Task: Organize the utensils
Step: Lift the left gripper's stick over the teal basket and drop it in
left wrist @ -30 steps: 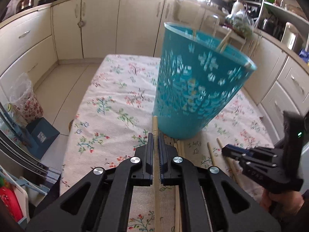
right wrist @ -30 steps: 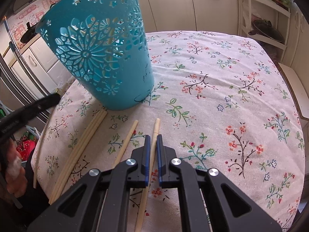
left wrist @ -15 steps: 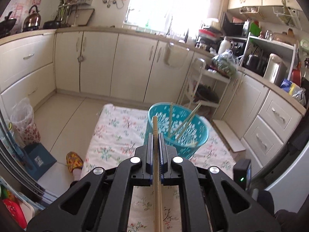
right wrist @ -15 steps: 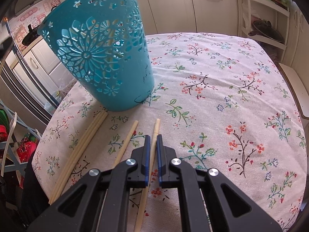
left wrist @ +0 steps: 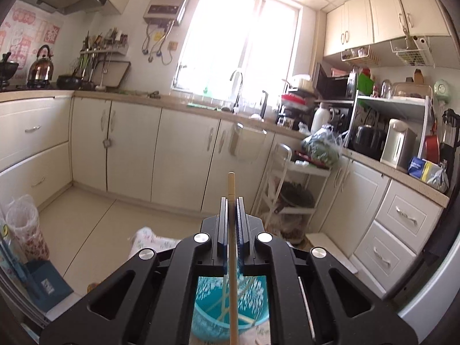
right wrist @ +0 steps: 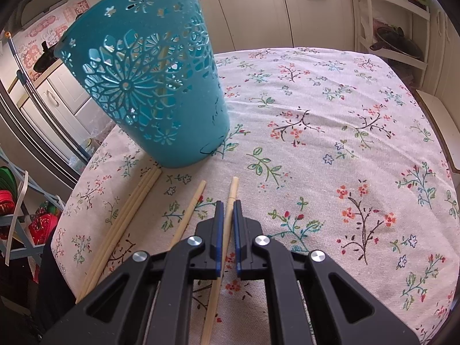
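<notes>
Right gripper (right wrist: 226,210): jaws pinch a chopstick (right wrist: 230,198) lying on the floral cloth (right wrist: 330,149); a second chopstick (right wrist: 189,212) lies just left, a bundle (right wrist: 126,218) farther left, the teal basket (right wrist: 149,86) beyond. Left gripper (left wrist: 231,210): jaws pinch another chopstick (left wrist: 231,189), held high above the basket (left wrist: 207,316), which contains more sticks.

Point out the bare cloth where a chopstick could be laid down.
Free: the wide floral tablecloth right of the teal basket, out to its far and right edges. Crowded: the near-left strip below the basket, where loose chopsticks lie beside the right gripper.
</notes>
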### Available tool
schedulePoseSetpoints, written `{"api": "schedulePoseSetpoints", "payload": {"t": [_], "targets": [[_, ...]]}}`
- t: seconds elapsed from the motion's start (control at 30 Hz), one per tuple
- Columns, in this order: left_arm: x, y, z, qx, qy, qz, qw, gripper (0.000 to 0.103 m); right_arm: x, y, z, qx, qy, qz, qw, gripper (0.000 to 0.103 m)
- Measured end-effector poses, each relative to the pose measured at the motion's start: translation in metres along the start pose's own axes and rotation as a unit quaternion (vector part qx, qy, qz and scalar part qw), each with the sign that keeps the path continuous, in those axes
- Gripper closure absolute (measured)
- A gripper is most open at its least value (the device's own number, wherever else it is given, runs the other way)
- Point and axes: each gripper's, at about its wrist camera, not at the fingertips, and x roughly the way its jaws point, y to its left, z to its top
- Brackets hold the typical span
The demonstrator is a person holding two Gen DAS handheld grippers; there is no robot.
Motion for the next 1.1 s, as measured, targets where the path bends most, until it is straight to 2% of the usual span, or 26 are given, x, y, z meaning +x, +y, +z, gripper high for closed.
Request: {"api": "schedulePoseSetpoints", "payload": {"t": [0.27, 0.43, 0.6, 0.8, 1.03, 1.1], "targets": [[0.05, -0.001, 0.009, -0.029, -0.024, 0.012, 0.9992, 0.098, -0.004, -0.011, 0.003, 0.01, 0.0, 0.011, 1.0, 0.097], [0.084, 0.005, -0.006, -0.038, -0.013, 0.026, 0.9989, 0.098, -0.004, -0.015, 0.004, 0.015, 0.0, 0.018, 1.0, 0.097], [0.098, 0.011, -0.027, -0.041, 0.0, 0.036, 0.9985, 0.098, -0.007, -0.02, 0.004, 0.018, -0.001, 0.021, 1.0, 0.097], [0.104, 0.011, -0.046, -0.018, 0.03, 0.048, 0.9982, 0.098, -0.006, -0.018, 0.004, 0.018, 0.0, 0.02, 1.0, 0.097], [0.108, 0.009, -0.075, 0.034, 0.109, 0.06, 0.9916, 0.097, -0.005, -0.01, 0.003, 0.004, 0.004, 0.006, 1.0, 0.097], [0.103, 0.015, -0.079, 0.031, 0.118, 0.066, 0.9903, 0.092, -0.005, -0.007, 0.002, -0.007, 0.004, -0.005, 1.0, 0.097]]}}
